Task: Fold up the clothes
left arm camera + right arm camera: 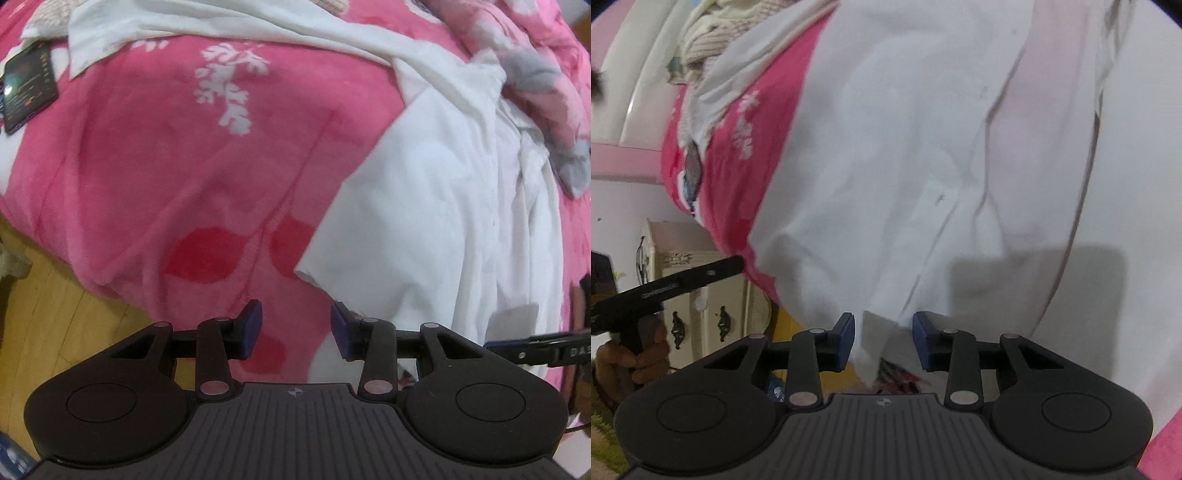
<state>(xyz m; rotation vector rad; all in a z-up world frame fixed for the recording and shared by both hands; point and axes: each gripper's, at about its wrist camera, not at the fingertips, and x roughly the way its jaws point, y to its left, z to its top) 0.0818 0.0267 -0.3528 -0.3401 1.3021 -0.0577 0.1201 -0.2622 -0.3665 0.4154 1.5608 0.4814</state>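
A white shirt [443, 206] lies spread on a bed with a pink blanket [166, 158]. It covers the right part of the bed and runs down to the near edge, where its hem hangs a little over the side. One sleeve [221, 29] stretches away toward the far left corner of the bed.

The shirt looks thin, soft and light. It will bend and sag as soon as it is lifted, so one pinch will not keep it flat. The cloth looks smooth, so it may slip out of a weak pinch. The hem and its corners look like the best places to hold, because the cloth is doubled there and gives more to grip.

The left gripper [295, 328] is released, with its blue fingers [251, 325] wide apart. Nothing sits between them. They hover over the pink blanket at the near edge of the bed, just beside the shirt's lower left corner [306, 273]. The right finger pad looks very near the cloth, but a touch cannot be told.

The right gripper [884, 339] is also released and holds nothing tight. Its fingers [846, 339] stand wide apart on either side of a hanging flap of the hem [871, 332]. The flap sits in the gap, ready to be pinched.

A dark phone [29, 88] lies near the far left corner of the bed.
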